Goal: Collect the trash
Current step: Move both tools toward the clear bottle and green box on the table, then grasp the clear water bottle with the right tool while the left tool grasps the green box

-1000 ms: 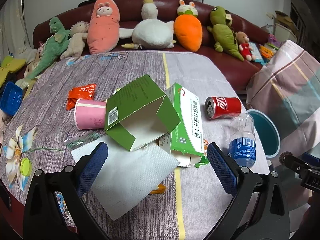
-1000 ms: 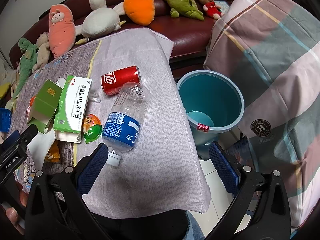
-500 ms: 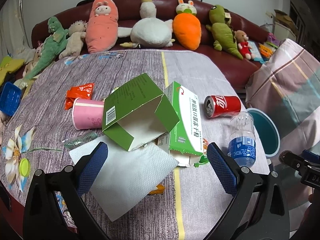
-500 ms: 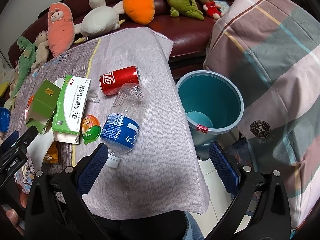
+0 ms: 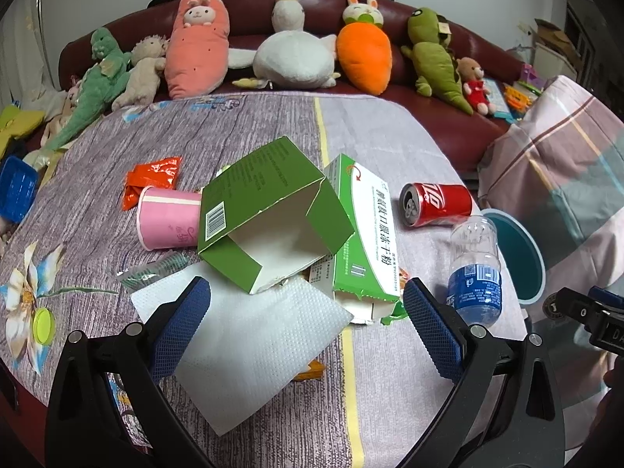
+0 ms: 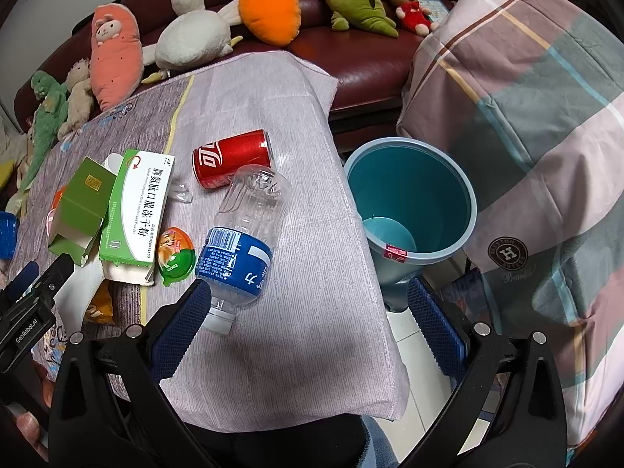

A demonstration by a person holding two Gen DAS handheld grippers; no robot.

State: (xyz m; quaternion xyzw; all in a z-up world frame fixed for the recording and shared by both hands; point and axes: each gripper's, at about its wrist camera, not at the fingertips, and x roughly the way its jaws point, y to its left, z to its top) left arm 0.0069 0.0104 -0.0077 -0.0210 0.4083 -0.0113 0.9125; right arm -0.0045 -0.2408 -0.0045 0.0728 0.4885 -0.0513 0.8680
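Trash lies on a cloth-covered table: a green open carton (image 5: 269, 218), a white-and-green medicine box (image 5: 362, 234), a pink paper cup (image 5: 167, 218), an orange wrapper (image 5: 152, 179), a white paper towel (image 5: 249, 343), a red can (image 5: 436, 202) and a plastic bottle (image 5: 474, 269). My left gripper (image 5: 308, 323) is open and empty above the paper towel. My right gripper (image 6: 308, 319) is open and empty, its left finger beside the cap of the bottle (image 6: 243, 241). The can (image 6: 232, 158) and a jelly cup (image 6: 175, 251) lie nearby. A teal bin (image 6: 409, 210) stands off the table's right edge.
Plush toys (image 5: 288, 50) line a dark red sofa behind the table. A plaid blanket (image 6: 526, 124) is draped to the right of the bin. A blue tray (image 5: 15, 191) sits at the table's far left. The other gripper (image 6: 27, 312) shows at lower left.
Both views have shifted slightly; the right gripper has moved a little closer to the bottle. Both grippers stay open and nothing on the table has moved.
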